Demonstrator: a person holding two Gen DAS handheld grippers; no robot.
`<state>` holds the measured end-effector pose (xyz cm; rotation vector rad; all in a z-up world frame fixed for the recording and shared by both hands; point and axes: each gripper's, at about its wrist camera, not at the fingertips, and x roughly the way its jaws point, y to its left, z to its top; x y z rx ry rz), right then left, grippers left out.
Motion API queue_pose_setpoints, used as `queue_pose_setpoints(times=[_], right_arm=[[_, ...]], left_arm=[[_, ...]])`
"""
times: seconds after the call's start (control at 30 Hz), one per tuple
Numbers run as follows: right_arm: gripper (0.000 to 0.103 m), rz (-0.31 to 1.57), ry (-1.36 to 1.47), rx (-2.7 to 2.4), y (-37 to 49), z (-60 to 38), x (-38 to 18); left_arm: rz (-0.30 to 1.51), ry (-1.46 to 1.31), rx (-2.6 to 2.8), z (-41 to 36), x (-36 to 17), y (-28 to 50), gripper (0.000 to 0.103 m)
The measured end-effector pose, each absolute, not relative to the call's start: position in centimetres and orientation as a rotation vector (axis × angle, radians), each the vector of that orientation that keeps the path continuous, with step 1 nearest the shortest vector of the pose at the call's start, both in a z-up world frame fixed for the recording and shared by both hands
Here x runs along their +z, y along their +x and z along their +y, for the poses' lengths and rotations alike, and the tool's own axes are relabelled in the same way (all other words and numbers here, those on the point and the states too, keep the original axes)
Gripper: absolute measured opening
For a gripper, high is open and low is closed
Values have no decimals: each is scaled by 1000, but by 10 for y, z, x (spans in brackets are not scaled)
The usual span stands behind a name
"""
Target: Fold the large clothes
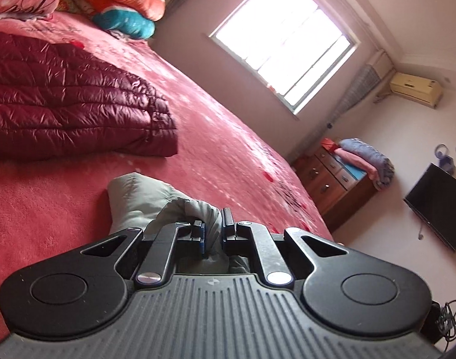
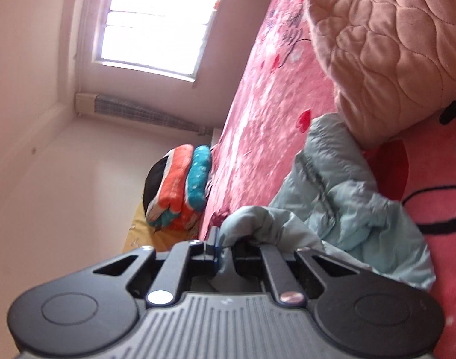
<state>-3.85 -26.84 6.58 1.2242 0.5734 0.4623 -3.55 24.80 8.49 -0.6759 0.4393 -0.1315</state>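
Note:
A pale grey-green padded jacket [image 1: 141, 197] lies on the pink bed cover [image 1: 78, 197]. My left gripper [image 1: 213, 227] is shut on a bunched fold of it, cloth pinched between the blue pads. In the right wrist view the same jacket [image 2: 341, 197] looks light blue and spreads over the bed. My right gripper [image 2: 228, 239] is shut on its edge; fabric drapes over the right finger and hides it. A folded dark red puffer jacket [image 1: 69, 101] rests further back on the bed in the left wrist view.
A quilted beige pillow [image 2: 392, 53] lies by the jacket. A rolled orange and teal blanket [image 1: 129, 3] [image 2: 183, 185] sits at the bed's far end. A wooden dresser [image 1: 332, 185] with folded blankets, a wall television [image 1: 437, 206] and a bright window [image 1: 284, 39] stand beyond the bed.

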Motion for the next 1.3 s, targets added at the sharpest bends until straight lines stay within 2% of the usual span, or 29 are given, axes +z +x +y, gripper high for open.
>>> queue_pose_setpoints(times=[0.27,0.37,0.43,0.47,0.5,0.53,0.6,0.67,0.83,1.0,1.17,1.3], right_arm=[[5,587,1250,399,10,-263,43],[9,596,1254,376,26,-261,34],[13,598,1254,364,31,-260,30],[20,597,1251,360,34,-260,28],[31,592,1246,357,35,-260,27],[37,586,1240,356,35,-259,27],[50,572,1220,362,35,-257,31],[60,560,1181,364,36,-253,38],[79,496,1083,366,34,-246,58],[87,422,1002,340,38,-241,81],[91,334,920,324,33,-235,100],[91,358,755,341,26,-208,108]], left_arm=[[480,-672,-70,243,67,4,10],[484,-689,-65,248,66,5,20],[481,-689,-72,247,65,6,33],[480,-683,-73,246,66,6,37],[476,-674,-74,242,64,8,47],[464,-667,-77,243,65,9,54],[439,-650,-78,243,68,10,60],[414,-632,-81,243,74,11,66],[315,-612,-59,250,85,5,94],[254,-608,-20,263,92,2,97],[253,-513,-67,251,98,1,98],[292,-377,-169,222,101,8,97]])
